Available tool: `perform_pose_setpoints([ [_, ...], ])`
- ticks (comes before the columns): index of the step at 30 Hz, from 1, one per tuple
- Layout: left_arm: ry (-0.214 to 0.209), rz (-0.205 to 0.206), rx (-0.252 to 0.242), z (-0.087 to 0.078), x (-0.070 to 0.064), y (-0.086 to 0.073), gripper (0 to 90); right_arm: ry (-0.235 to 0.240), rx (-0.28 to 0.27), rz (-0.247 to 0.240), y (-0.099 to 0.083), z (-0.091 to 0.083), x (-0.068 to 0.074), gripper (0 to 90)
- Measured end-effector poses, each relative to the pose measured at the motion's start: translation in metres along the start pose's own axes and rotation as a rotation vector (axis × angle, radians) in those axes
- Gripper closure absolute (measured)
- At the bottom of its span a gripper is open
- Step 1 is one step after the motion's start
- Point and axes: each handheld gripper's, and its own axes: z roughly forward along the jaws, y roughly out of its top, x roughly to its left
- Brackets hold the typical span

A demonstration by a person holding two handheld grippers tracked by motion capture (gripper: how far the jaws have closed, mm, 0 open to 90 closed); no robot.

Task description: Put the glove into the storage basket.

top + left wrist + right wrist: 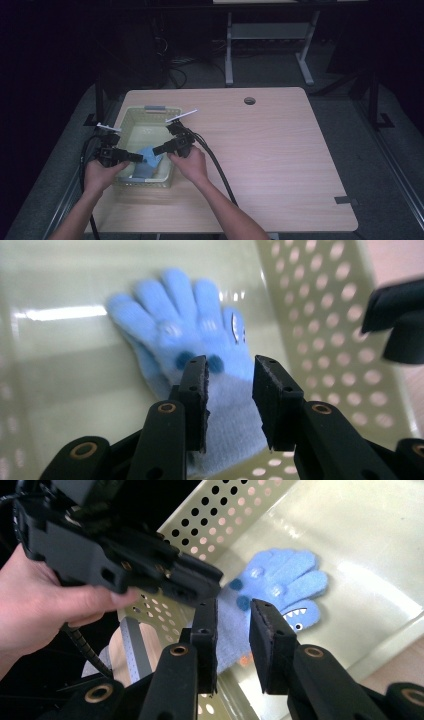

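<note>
Lower left of high view: blue glove (150,156) lying in the perforated basket (131,117).
Glove axis: cuff toward left tool (229,381), fingers pointing away.
Nearer: left tool, spread over the cuff.
Right tool (233,625): spread, empty.

Wooden table (280,150), grey floor (380,165)

— What carries everything here?

— A light wooden table (270,150) with rounded corners.

— And what sits directly on it?

— A pale perforated basket (129,116), near the table's left edge. Far right of the basket, at the table's front corner, lies a grey strip of tape (346,201).

— Anything else?

— A round hole (249,100) in the tabletop, behind and right of the basket.
</note>
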Motion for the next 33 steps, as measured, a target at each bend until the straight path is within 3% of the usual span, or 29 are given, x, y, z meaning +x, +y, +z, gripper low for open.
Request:
perform_pose_setpoints([
  [2,0.023,0.007,0.038,0.006,-0.004,0.002,66.8,0.000,-0.002,0.001,0.000,-0.001,0.000,72.7],
  [3,0.041,-0.012,0.039,0.011,-0.007,0.002,66.8,0.001,-0.004,0.004,0.000,-0.001,0.001,72.7],
  [6,0.094,0.001,0.107,0.018,-0.005,0.005,66.9,-0.005,-0.005,-0.006,-0.001,-0.003,0.000,72.7],
  [11,0.106,0.012,0.115,0.019,-0.005,0.007,66.8,0.000,-0.015,-0.009,-0.001,-0.007,-0.001,72.4],
  [19,0.046,-0.011,0.020,0.006,-0.004,0.006,61.1,0.006,-0.033,0.002,-0.002,-0.013,-0.003,70.0],
  [22,0.035,-0.001,-0.010,-0.001,-0.004,0.004,60.3,0.005,-0.042,0.001,-0.004,-0.017,-0.004,68.8],
  [29,-0.048,-0.044,-0.101,-0.011,-0.002,0.003,57.9,0.021,-0.053,0.001,-0.005,-0.026,-0.004,63.8],
  [33,-0.071,-0.020,-0.124,-0.013,-0.010,0.003,56.2,0.018,-0.068,0.001,-0.006,-0.036,-0.009,62.0],
])
